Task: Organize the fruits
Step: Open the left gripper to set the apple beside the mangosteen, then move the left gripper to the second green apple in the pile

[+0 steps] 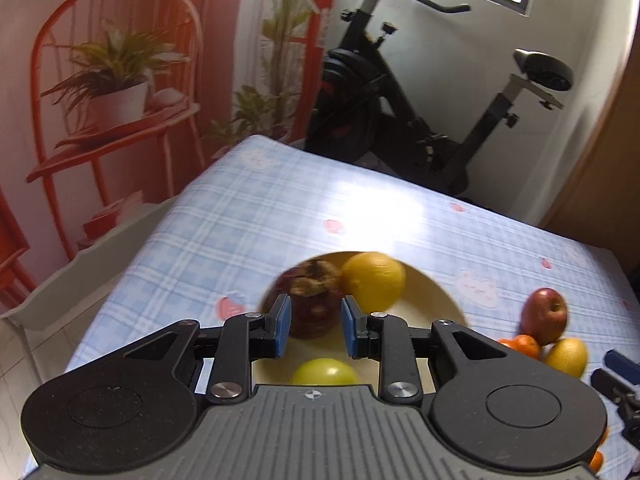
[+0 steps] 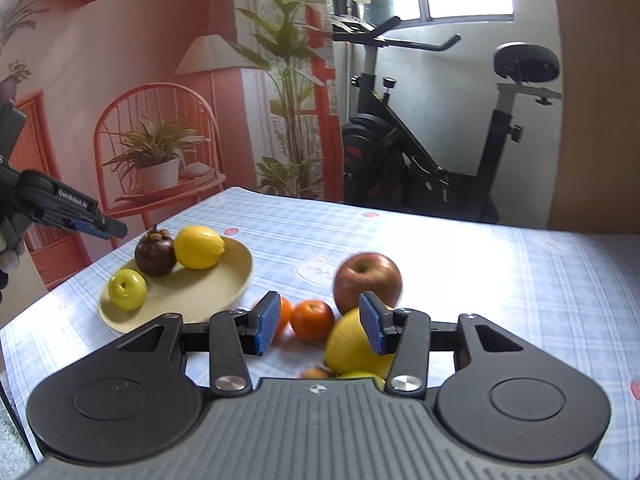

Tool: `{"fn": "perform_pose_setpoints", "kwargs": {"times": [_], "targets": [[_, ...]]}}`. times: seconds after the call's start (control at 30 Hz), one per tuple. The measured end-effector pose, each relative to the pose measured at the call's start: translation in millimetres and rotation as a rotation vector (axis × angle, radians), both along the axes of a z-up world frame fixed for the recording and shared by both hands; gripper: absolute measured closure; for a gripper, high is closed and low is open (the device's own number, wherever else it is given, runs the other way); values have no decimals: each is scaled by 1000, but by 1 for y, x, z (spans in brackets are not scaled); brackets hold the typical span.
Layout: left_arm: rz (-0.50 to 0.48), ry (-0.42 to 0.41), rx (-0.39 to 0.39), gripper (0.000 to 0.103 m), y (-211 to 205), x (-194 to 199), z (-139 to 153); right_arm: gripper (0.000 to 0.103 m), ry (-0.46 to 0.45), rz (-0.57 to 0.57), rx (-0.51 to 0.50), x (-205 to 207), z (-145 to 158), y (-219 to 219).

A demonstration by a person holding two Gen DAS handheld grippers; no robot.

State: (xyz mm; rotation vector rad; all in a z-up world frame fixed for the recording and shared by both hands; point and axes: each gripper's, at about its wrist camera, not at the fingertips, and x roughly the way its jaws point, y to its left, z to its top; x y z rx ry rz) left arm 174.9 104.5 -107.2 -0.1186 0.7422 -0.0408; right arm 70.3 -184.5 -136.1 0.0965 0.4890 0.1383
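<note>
A pale yellow plate [image 2: 224, 292] holds a dark mangosteen [image 2: 155, 253], a lemon [image 2: 199, 247] and a small green apple [image 2: 127, 289]. In the left wrist view my left gripper [image 1: 314, 325] is open above the plate [image 1: 432, 300], its pads apart on either side of the mangosteen [image 1: 310, 300]; it also shows at the left of the right wrist view [image 2: 100, 228], raised above the fruit. My right gripper [image 2: 318, 325] is open and empty over a loose pile: a red apple [image 2: 367, 280], an orange [image 2: 312, 319] and a yellow fruit [image 2: 352, 346].
The table wears a blue checked cloth [image 2: 500, 272]. An exercise bike [image 2: 432, 152] stands behind its far edge. A printed backdrop with a red chair and plants [image 2: 160, 148] fills the left. More small fruit lie under my right gripper.
</note>
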Motion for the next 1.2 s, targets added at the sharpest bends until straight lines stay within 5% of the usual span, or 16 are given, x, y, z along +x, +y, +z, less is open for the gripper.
{"fn": "perform_pose_setpoints", "kwargs": {"times": [0.6, 0.93, 1.2], "targets": [[-404, 128, -129, 74, -151, -3, -26, 55, 100, -23, 97, -26, -28, -33], [-505, 244, -126, 74, -196, 2, -55, 52, 145, -3, 101, -22, -37, -29], [-516, 263, -131, 74, -205, 7, -59, 52, 136, 2, 114, -21, -37, -31]]}}
